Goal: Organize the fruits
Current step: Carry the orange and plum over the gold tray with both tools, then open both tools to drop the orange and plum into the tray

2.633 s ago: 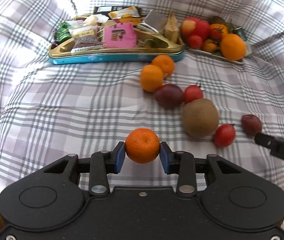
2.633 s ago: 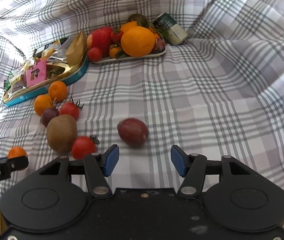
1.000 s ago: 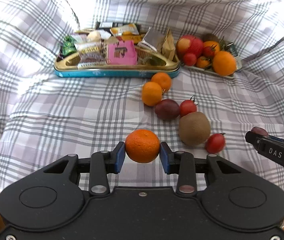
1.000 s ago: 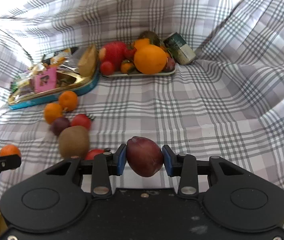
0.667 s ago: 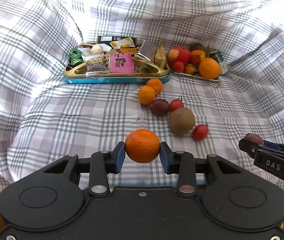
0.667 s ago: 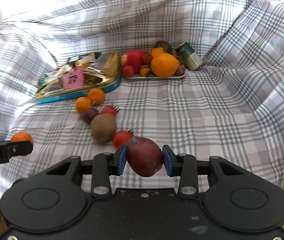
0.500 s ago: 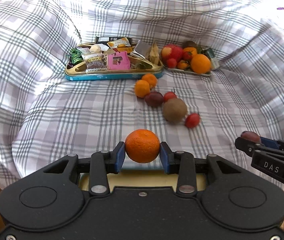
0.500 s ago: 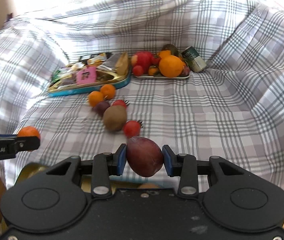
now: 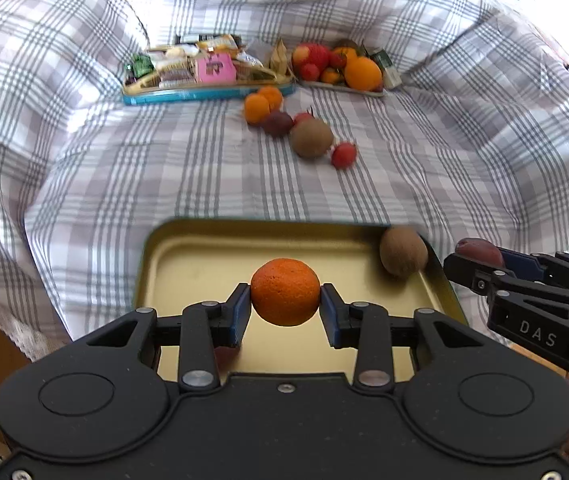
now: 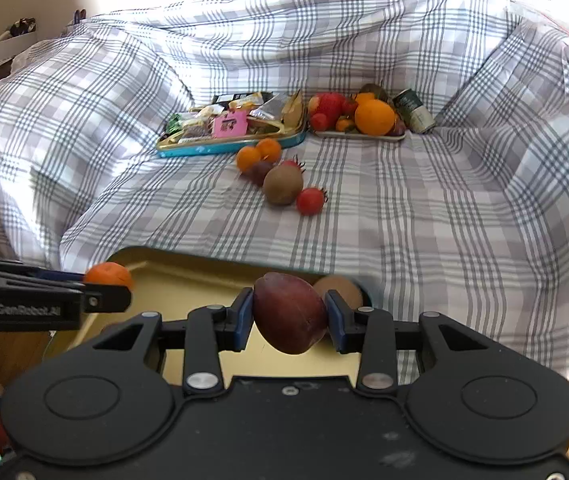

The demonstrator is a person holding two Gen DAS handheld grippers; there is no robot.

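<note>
Your left hand-held gripper clamps a small, pebbly-skinned orange mandarin between its blue pads, hanging over the shallow gold metal tray. Your right hand-held gripper grips a smooth, dark red oval plum above the tray's right end, where a fuzzy brown kiwi sits against the raised rim in the far right corner. The tray floor left of the kiwi is bare. Beyond its far edge, a second brown kiwi, cherry tomatoes and mandarins lie loose on the soft, wrinkled grey plaid sheet.
</note>
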